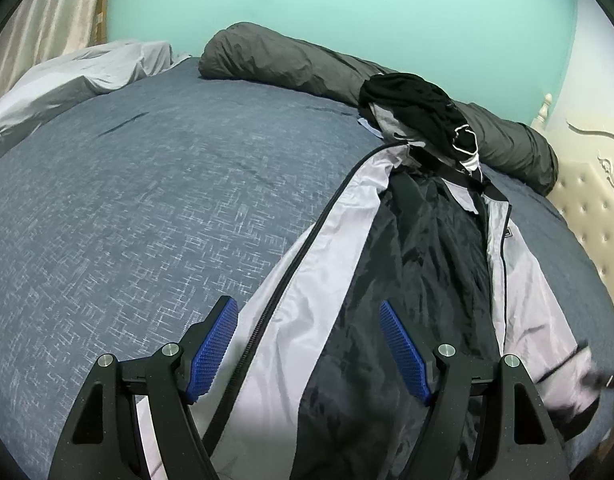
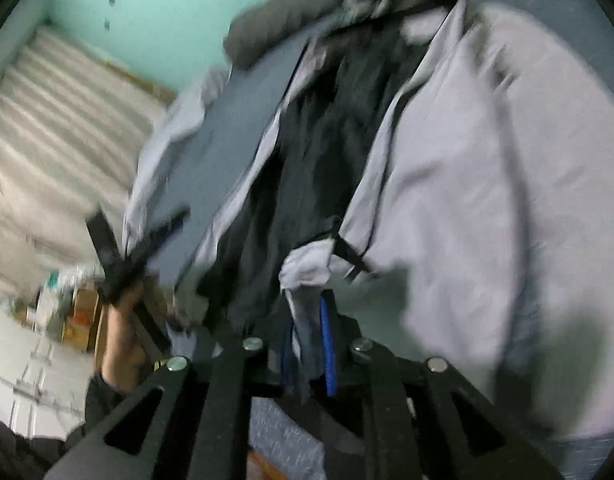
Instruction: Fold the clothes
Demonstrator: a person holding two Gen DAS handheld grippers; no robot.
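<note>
A light grey jacket (image 1: 427,248) with a dark lining and a black zipper lies open on the blue bed cover (image 1: 147,200). My left gripper (image 1: 309,344) stands open just above the jacket's lower left front, with the zipper edge running between its blue pads (image 1: 215,344). The right wrist view is blurred. There my right gripper (image 2: 307,354) is shut on a bunched fold of the jacket (image 2: 467,160), lifted a little off the bed. A hand (image 2: 123,332) holds the left gripper (image 2: 141,220) at the left.
A dark grey rolled duvet (image 1: 287,60) lies along the far side of the bed, with a pile of black and grey clothes (image 1: 411,96) against it. A cream tufted headboard (image 1: 587,208) stands at the right. A light grey sheet (image 1: 87,68) and curtains (image 1: 55,12) are at the far left.
</note>
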